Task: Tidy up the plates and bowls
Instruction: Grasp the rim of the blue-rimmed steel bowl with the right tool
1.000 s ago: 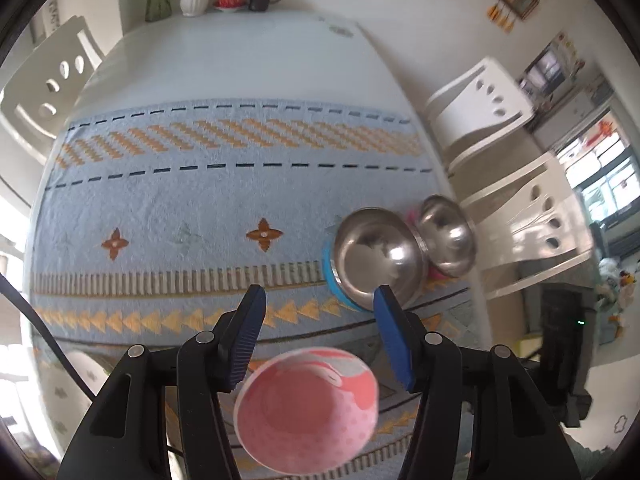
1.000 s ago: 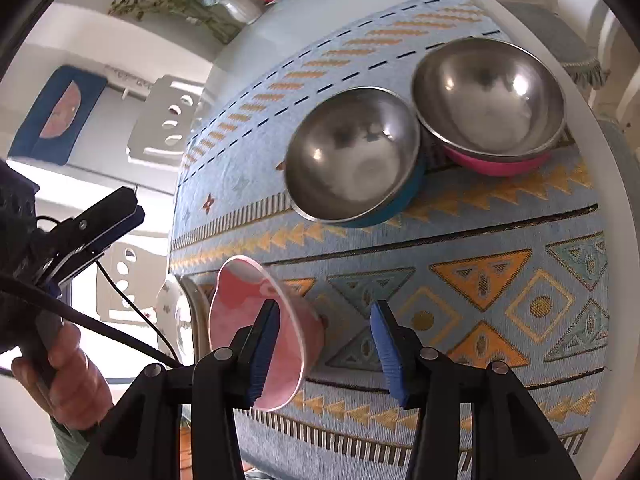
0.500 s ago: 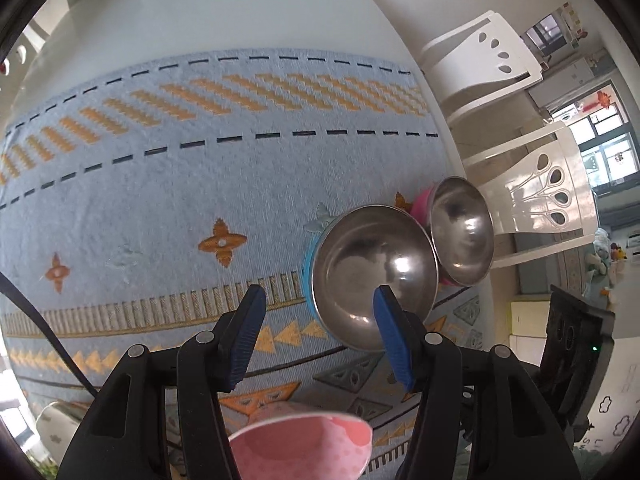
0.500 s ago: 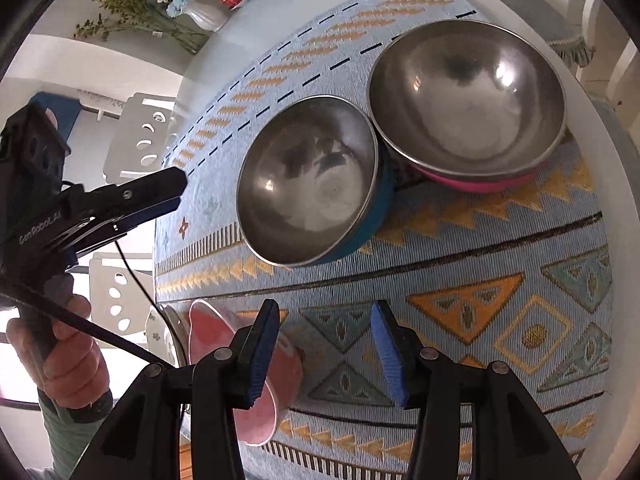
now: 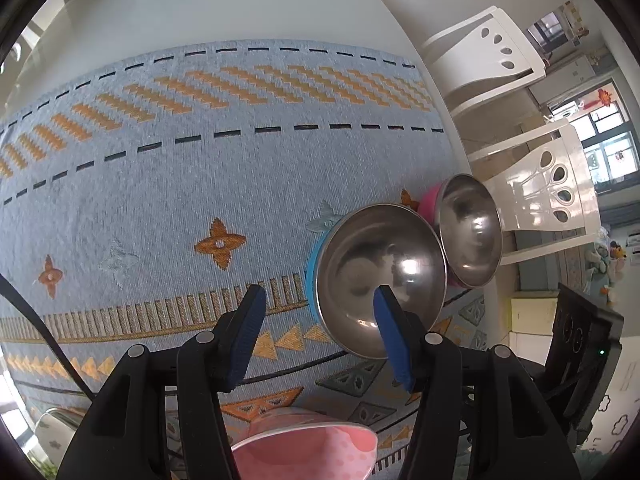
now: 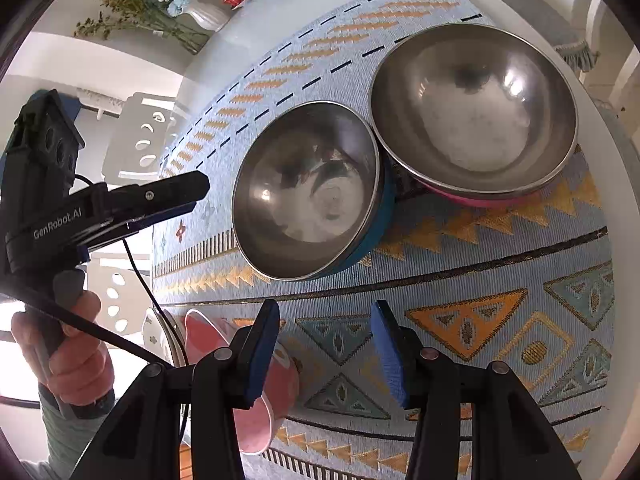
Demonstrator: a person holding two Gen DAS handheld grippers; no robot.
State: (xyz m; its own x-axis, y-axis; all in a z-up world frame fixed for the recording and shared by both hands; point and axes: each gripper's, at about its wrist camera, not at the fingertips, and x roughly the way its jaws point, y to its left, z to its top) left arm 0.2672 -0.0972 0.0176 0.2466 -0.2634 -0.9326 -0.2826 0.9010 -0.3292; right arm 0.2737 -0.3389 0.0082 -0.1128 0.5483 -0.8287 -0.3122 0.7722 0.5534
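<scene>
Bowls sit on a patterned cloth (image 5: 200, 160) over a white table (image 5: 200, 8): blue-shelled steel bowl (image 6: 308, 192) and pink-shelled steel bowl (image 6: 472, 112) side by side, rims touching or nearly so, pink-shelled one by the table's right edge. Pink patterned bowl (image 6: 256, 384) rests at the near edge of the cloth, tipped on its side in the right wrist view, mouth toward the left. Just beyond it at that edge, a white plate or dish (image 6: 154, 330), partly hidden, can't tell which.

Left gripper (image 5: 316, 332): jaws about half apart, nothing between them, hanging over the cloth with the right fingertip lined up over the blue-shelled bowl's rim; contact can't be told. Right gripper (image 6: 324, 344): jaws partly apart, empty, pointing down at bare cloth; left finger overlaps the pink bowl in view, no clear pinch on it. A hand (image 6: 68, 344) holds the left gripper's handle.

Step in hand, my read: left gripper going for the blue-shelled bowl's rim, likely to nest bowls. To do it well: straddle the near rim, one pad inside and one on the blue shell, close firmly since steel is slick, lift straight so it clears the neighbour's rim before moving across. Keep the cable (image 6: 136, 280) off the tipped pink bowl so it doesn't roll off the edge.
</scene>
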